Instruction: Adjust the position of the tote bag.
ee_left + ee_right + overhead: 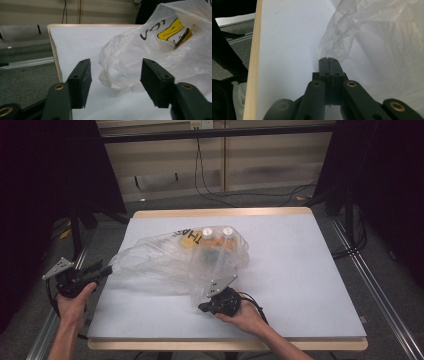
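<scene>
Right tool (329,60) is pinched on the crumpled clear plastic bag (170,262) near the worktop's (300,285) front edge — left tool (115,75), jaws apart, likely must close on the bag's left-edge rim next.

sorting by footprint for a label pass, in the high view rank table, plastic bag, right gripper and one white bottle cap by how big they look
1. table
2. plastic bag
3. right gripper
4. white bottle cap, smallest; the one beside it looks alike

This looks like a lab or recording booth. A single white-topped table (300,270) with a wooden edge stands on grey carpet (200,202), flanked by black curtains (45,185) and metal rails (372,285), with loose cables (235,195) trailing along the back wall.
</scene>
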Available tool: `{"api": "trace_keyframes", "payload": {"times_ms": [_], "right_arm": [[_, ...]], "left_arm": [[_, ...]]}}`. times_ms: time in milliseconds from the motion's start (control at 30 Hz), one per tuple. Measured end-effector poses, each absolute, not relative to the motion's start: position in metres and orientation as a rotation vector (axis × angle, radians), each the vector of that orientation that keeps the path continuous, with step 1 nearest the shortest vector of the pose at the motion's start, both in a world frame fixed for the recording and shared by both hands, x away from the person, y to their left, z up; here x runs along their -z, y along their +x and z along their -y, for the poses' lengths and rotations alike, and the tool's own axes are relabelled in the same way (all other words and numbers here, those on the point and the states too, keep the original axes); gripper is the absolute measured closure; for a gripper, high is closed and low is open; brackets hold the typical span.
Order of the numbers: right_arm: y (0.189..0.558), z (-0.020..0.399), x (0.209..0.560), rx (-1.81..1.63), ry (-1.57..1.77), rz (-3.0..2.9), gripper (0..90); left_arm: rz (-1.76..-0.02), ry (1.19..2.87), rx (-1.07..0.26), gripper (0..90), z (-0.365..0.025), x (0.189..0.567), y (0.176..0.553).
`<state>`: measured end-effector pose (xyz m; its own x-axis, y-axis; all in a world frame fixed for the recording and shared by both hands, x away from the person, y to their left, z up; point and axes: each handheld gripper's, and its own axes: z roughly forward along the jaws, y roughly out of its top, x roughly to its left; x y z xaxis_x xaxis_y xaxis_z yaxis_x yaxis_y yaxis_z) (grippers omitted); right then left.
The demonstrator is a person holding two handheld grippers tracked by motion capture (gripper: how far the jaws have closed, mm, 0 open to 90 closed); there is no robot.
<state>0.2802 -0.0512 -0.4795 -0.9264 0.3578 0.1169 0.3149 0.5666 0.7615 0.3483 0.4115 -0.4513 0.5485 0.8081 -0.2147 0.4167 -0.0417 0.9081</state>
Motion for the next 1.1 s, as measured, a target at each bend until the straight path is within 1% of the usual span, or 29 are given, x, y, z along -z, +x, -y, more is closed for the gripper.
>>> {"api": "trace_keyframes", "payload": {"times_ms": [133,267,300,333,367,400,433,500,533,567,600,667,833,1100], "right_arm": [[0.281,0.052,0.480,-1.321,0.584,-2.729,90.0],[0.282,0.054,0.478,-1.332,0.581,-2.719,90.0],[0.282,0.056,0.476,-1.347,0.595,-2.707,90.0],[0.282,0.056,0.476,-1.347,0.595,-2.707,90.0],[0.282,0.057,0.475,-1.357,0.597,-2.698,90.0],[0.282,0.058,0.474,-1.360,0.607,-2.695,90.0],[0.282,0.059,0.474,-1.361,0.599,-2.692,90.0],[0.282,0.060,0.474,-1.357,0.605,-2.691,90.0],[0.282,0.061,0.473,-1.366,0.606,-2.688,90.0],[0.282,0.062,0.473,-1.373,0.608,-2.682,90.0],[0.282,0.062,0.472,-1.371,0.607,-2.683,90.0],[0.280,0.065,0.468,-1.375,0.592,-2.676,90.0],[0.279,0.072,0.462,-1.389,0.591,-2.650,90.0],[0.278,0.082,0.442,-1.461,0.572,-2.585,90.0]], "left_arm": [[-1.033,1.691,-0.405,39.8,-0.405,0.454,0.356],[-1.056,1.686,-0.374,46.0,-0.399,0.460,0.365],[-1.049,1.684,-0.339,49.8,-0.396,0.464,0.367],[-1.049,1.684,-0.339,51.6,-0.396,0.464,0.367],[-1.044,1.696,-0.330,51.6,-0.394,0.464,0.368],[-1.048,1.694,-0.316,61.3,-0.392,0.465,0.368],[-1.034,1.722,-0.313,61.3,-0.392,0.465,0.368],[-1.030,1.724,-0.306,75.5,-0.389,0.465,0.366],[-1.012,1.730,-0.296,78.5,-0.389,0.464,0.365],[-1.003,1.722,-0.293,83.3,-0.389,0.463,0.363],[-1.001,1.700,-0.298,85.7,-0.388,0.462,0.360],[-0.978,1.742,-0.309,88.1,-0.383,0.459,0.355],[-0.920,1.786,-0.311,88.5,-0.373,0.451,0.343],[-0.886,1.727,-0.327,88.6,-0.370,0.434,0.338]]}}
